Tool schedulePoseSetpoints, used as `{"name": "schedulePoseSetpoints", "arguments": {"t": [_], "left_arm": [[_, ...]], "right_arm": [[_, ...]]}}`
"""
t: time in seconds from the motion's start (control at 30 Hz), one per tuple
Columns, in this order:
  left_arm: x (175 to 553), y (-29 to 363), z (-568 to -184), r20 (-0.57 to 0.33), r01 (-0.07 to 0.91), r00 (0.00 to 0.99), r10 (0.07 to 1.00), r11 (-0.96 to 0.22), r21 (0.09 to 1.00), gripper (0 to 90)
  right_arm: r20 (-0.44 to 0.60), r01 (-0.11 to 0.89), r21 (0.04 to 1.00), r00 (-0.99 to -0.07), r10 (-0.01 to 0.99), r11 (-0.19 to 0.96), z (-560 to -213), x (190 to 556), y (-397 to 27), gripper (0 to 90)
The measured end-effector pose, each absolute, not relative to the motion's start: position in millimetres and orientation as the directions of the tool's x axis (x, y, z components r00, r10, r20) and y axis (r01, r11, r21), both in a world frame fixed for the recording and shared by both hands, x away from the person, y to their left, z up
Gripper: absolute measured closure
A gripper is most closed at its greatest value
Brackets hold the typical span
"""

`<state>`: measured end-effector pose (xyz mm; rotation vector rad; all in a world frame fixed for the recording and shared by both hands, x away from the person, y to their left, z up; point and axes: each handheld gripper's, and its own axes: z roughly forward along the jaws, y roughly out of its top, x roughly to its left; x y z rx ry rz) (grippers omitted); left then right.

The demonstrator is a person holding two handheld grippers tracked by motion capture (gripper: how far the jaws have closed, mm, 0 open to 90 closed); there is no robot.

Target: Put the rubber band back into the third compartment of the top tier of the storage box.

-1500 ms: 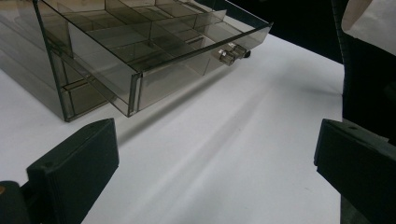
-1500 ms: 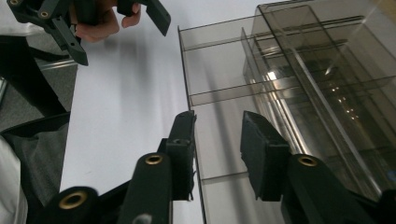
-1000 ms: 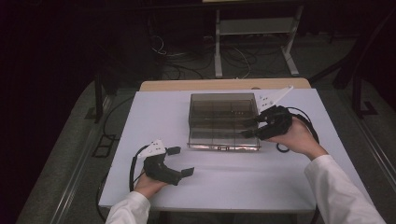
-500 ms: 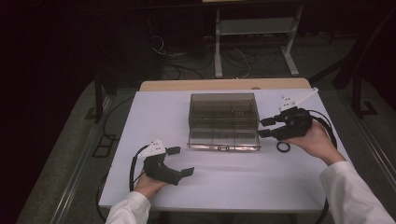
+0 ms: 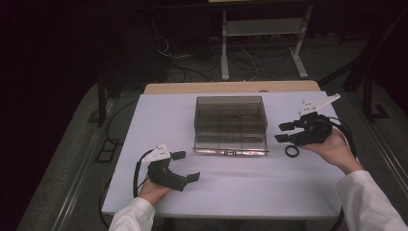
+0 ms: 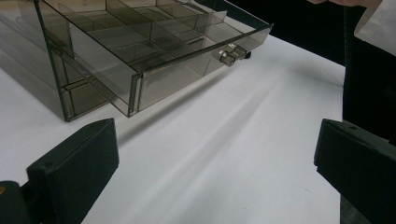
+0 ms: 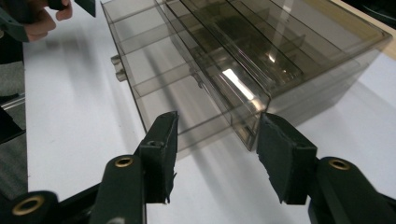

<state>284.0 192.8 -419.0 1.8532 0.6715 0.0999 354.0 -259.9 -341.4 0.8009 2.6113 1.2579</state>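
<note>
Right gripper [image 5: 285, 133] hung off the drawer box's [image 5: 231, 111] right side, jaws part-open and gripping nothing.

Its jaws had just been widening with only air between them, and in the right gripper view they pointed at the box's near corner. The smoky clear box sat mid-table with its lower drawer [image 5: 230, 144] drawn slightly out; the divided compartments looked empty, though the tint made the back ones hard to read. The left gripper [image 5: 186, 167] rested on the white table [image 5: 144, 125], jaws wide, holding nothing. A small black ring [image 5: 291, 151] lay just below the right gripper. Risks, as I judged them: a careless sweep could flick that ring away, or a nudge at the corner could slide the light box.
</note>
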Motion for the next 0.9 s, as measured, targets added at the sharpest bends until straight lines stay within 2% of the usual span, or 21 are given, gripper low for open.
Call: {"name": "schedulePoseSetpoints", "arguments": {"t": [0.6, 0.9], "left_arm": [[284.4, 193.0, -419.2, -0.246, 0.398, 0.834, 0.494, -0.231, 0.888, 0.0], [284.3, 192.7, -419.3, -0.246, 0.398, 0.834, 0.493, -0.231, 0.888, 0.0]], "right_arm": [[0.143, 0.490, 0.731, -0.790, 0.596, 0.475, -366.7, 352.6, -276.2, 29.9], [0.156, 0.520, 0.719, -0.768, 0.621, 0.462, -376.4, 352.8, -281.0, 27.1]]}}
